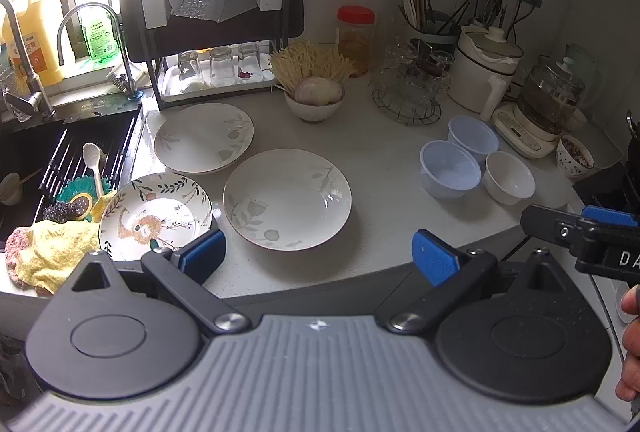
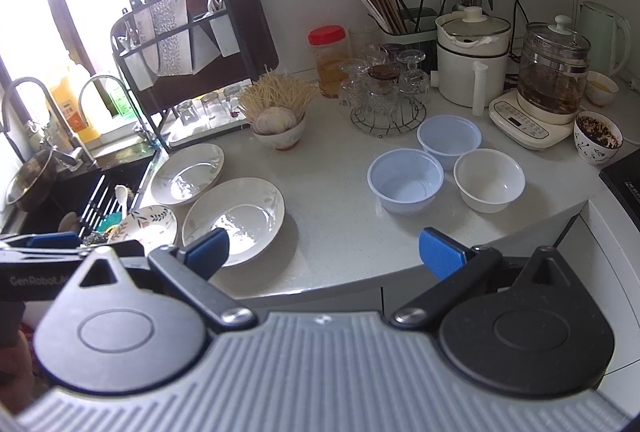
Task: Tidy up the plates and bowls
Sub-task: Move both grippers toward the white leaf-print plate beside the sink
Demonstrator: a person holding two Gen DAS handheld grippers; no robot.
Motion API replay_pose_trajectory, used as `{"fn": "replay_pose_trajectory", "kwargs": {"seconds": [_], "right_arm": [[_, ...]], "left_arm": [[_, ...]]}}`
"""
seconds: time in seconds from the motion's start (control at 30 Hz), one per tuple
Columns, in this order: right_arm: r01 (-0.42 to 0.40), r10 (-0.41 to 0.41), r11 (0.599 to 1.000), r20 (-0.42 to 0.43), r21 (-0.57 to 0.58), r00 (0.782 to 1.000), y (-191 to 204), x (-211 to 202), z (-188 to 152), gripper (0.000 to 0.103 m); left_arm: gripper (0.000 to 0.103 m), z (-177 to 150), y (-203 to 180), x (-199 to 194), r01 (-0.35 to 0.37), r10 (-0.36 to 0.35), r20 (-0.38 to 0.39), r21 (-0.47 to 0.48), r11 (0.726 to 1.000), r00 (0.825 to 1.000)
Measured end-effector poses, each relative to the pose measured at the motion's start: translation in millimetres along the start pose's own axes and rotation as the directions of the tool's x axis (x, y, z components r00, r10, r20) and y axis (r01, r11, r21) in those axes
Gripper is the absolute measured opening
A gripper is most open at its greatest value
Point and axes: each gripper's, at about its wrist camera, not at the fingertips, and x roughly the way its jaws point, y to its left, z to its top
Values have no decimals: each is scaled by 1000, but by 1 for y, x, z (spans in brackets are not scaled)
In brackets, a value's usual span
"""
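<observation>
Three plates lie on the white counter: a leaf-print plate (image 1: 287, 196) in front, another (image 1: 204, 136) behind it, and a floral plate (image 1: 155, 215) by the sink. Two pale blue bowls (image 1: 450, 168) (image 1: 473, 136) and a white bowl (image 1: 509, 176) stand at the right. In the right wrist view the plates (image 2: 234, 220) (image 2: 187, 173) (image 2: 150, 226) sit left and the bowls (image 2: 405, 184) (image 2: 449, 136) (image 2: 489, 179) right. My left gripper (image 1: 318, 258) is open and empty over the counter's front edge. My right gripper (image 2: 324, 252) is open and empty there too.
A sink (image 1: 60, 155) with a rack, spoon and yellow cloth (image 1: 60, 252) lies left. A dish rack (image 1: 208, 11) with glasses stands behind. A bowl with garlic and noodles (image 1: 316, 95), a red-lidded jar (image 1: 356, 39), glasses on a wire stand (image 1: 408, 87), pots and a kettle (image 1: 548, 99) line the back.
</observation>
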Motion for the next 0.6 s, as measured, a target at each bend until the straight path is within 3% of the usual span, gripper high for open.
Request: {"fn": "replay_pose_trajectory", "kwargs": {"seconds": [0.6], "right_arm": [[79, -82, 994, 51, 75, 995, 33, 29, 10, 103]], "left_arm": [[101, 30, 50, 40, 73, -74, 18, 74, 995, 997]]}}
